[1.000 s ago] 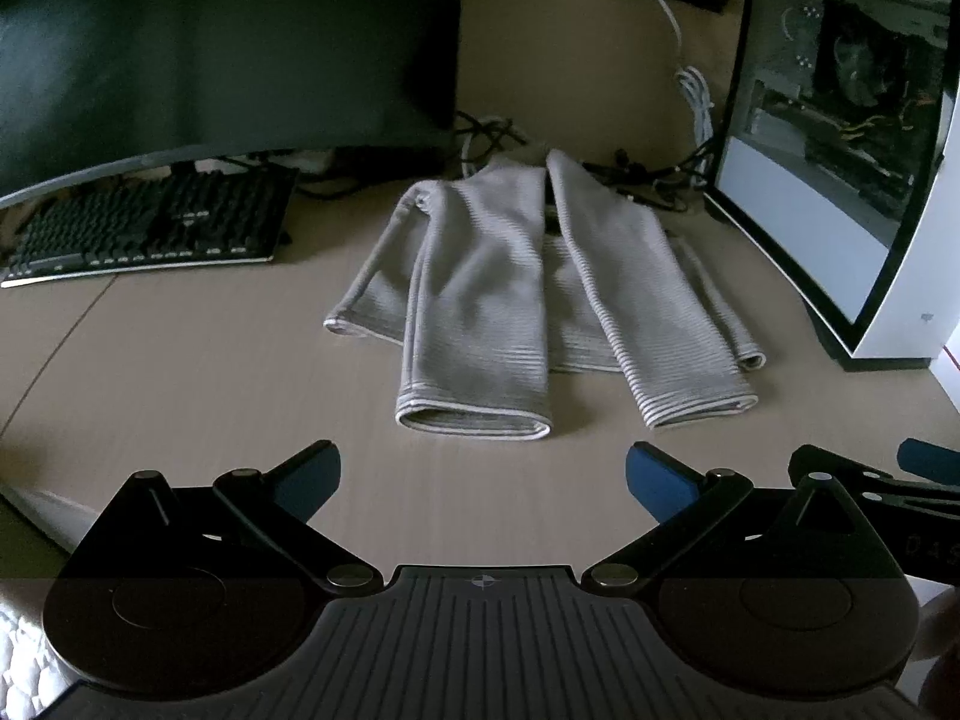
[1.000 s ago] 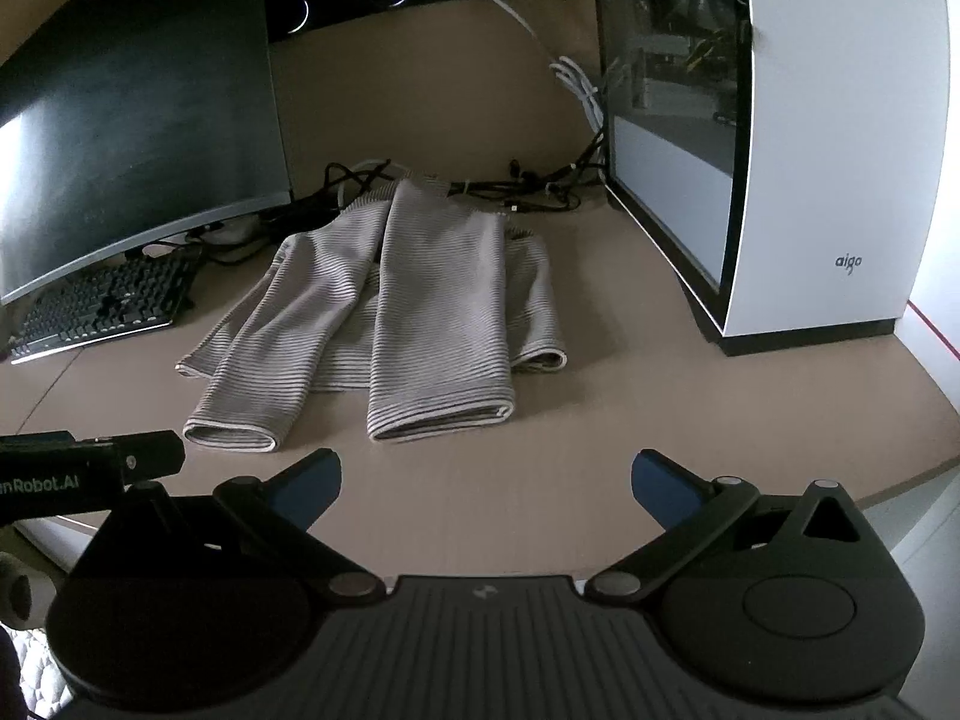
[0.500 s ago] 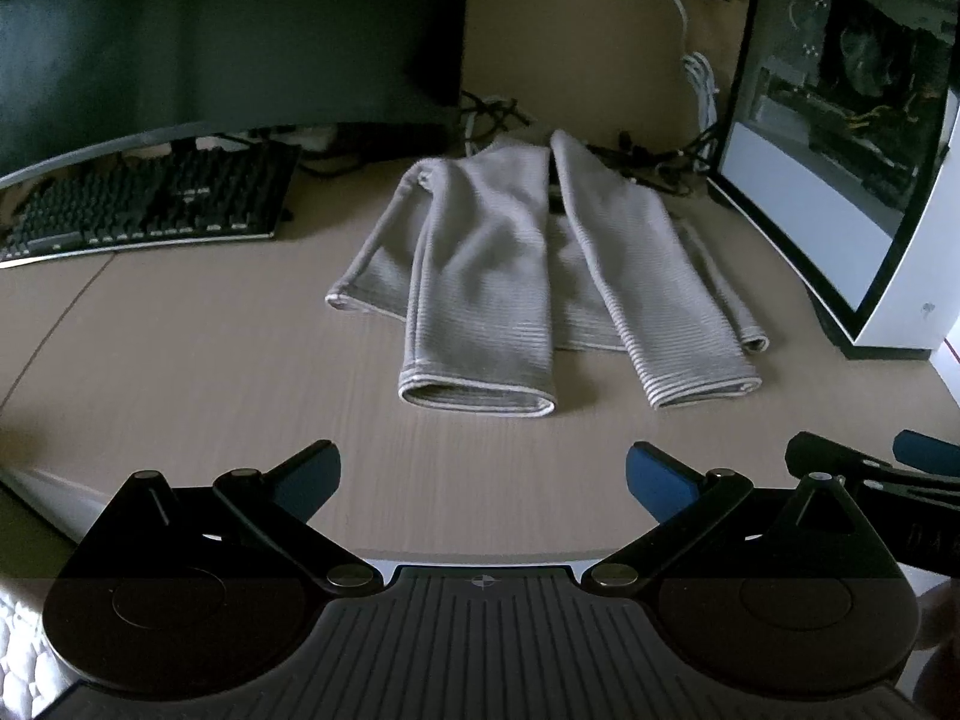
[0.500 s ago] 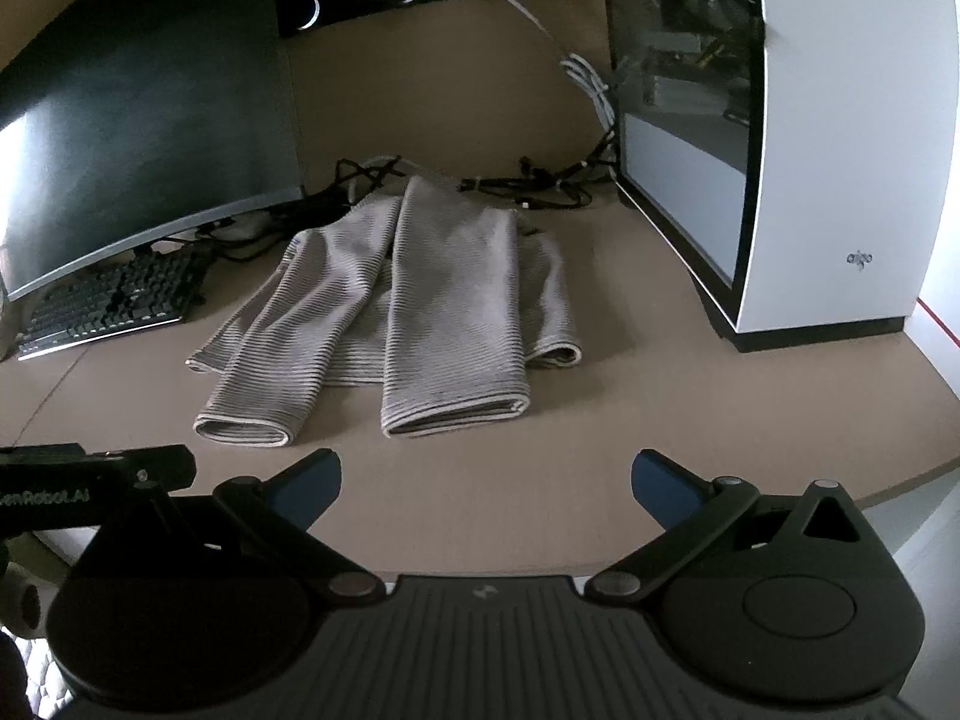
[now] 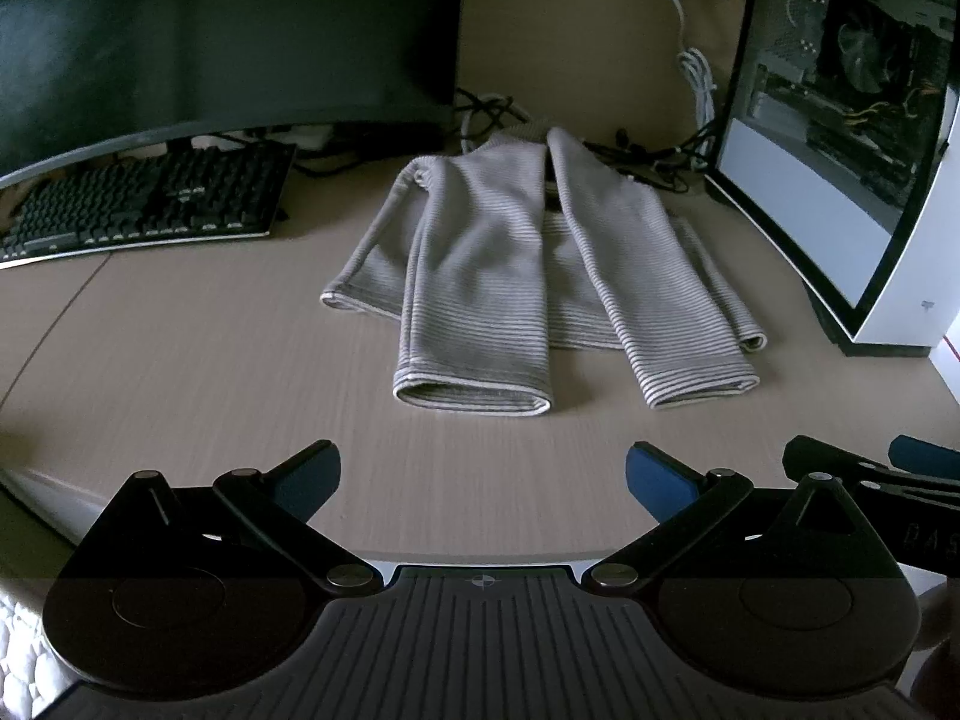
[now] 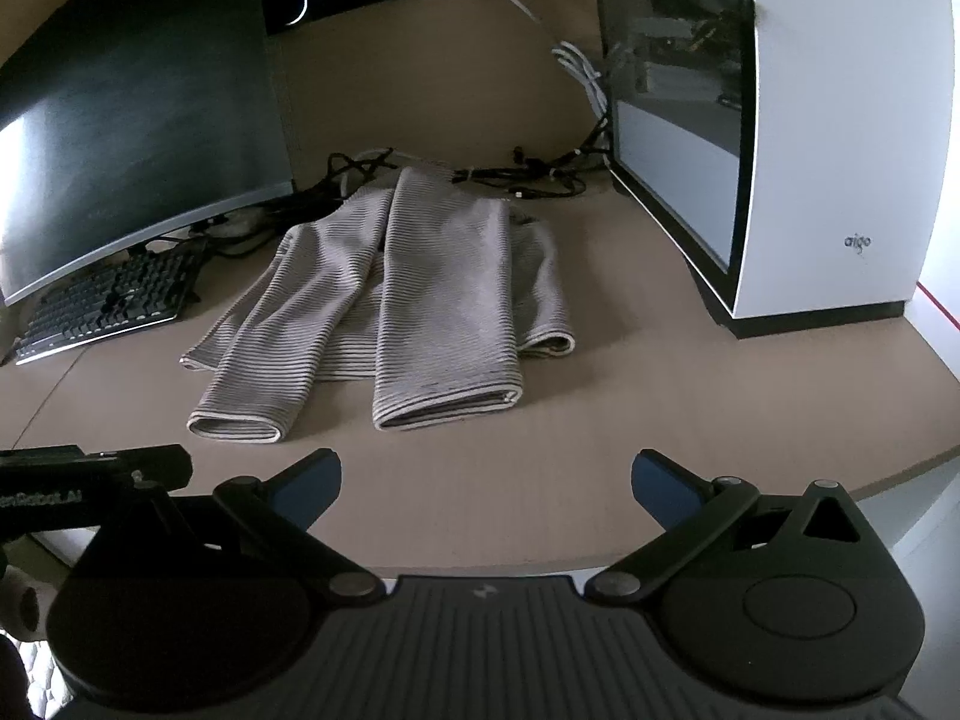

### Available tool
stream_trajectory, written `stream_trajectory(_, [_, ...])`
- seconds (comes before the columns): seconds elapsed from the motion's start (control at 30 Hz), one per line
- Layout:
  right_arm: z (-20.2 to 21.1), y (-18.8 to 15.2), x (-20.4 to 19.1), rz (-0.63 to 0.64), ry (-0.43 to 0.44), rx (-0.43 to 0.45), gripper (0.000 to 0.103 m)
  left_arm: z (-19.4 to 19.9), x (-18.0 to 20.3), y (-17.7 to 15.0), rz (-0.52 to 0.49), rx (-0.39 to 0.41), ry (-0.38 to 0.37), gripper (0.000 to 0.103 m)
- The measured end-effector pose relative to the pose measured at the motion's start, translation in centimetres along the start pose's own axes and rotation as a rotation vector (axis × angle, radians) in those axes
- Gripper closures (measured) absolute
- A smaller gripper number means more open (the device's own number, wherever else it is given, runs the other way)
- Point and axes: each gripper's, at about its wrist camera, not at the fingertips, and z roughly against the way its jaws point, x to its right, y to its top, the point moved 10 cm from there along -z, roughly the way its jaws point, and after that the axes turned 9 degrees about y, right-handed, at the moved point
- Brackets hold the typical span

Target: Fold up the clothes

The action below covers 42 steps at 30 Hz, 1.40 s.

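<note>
Because it is a soft, grey-and-white finely striped knit garment (image 5: 516, 276), lying limp in the centre of the left wrist view with both sleeves laid down over its body, it will likely prove light and floppy, sagging from whatever point is pinched and sliding easily over the pale wood-grain surface (image 5: 180, 372). The thicker rolled cuffs, one at centre (image 5: 474, 399) and one to the right of centre (image 5: 699, 387), look the firmest places to take hold; both gape slightly, so a finger could slip into the opening. The left tongs (image 5: 478, 474) sit at the bottom of the frame with blue pads spread wide, holding nothing, well short of the cloth. A black keyboard (image 5: 144, 204) lies at middle left under a dark curved monitor (image 5: 228, 30), and a white computer case with a glass side (image 5: 840, 150) fills the right.

In the right wrist view, the garment (image 6: 420, 282) lies at centre, its cuffs pointing toward the bottom of the frame; the wider right sleeve end (image 6: 444, 405) lies nearest. The right tongs (image 6: 485, 480) are likewise spread open and empty, apart from the fabric. Tangled cables (image 6: 522, 177) just behind the collar could snag if the cloth is dragged toward the top of the frame.
</note>
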Motion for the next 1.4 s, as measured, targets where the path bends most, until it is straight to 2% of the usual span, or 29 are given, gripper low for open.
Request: stream_trajectory(1.4, [-0.77,-0.70,0.44,-0.032,0.018,-0.032,0.000,-0.50,0.41,-0.35,-0.003,-0.033,0.006,0.000])
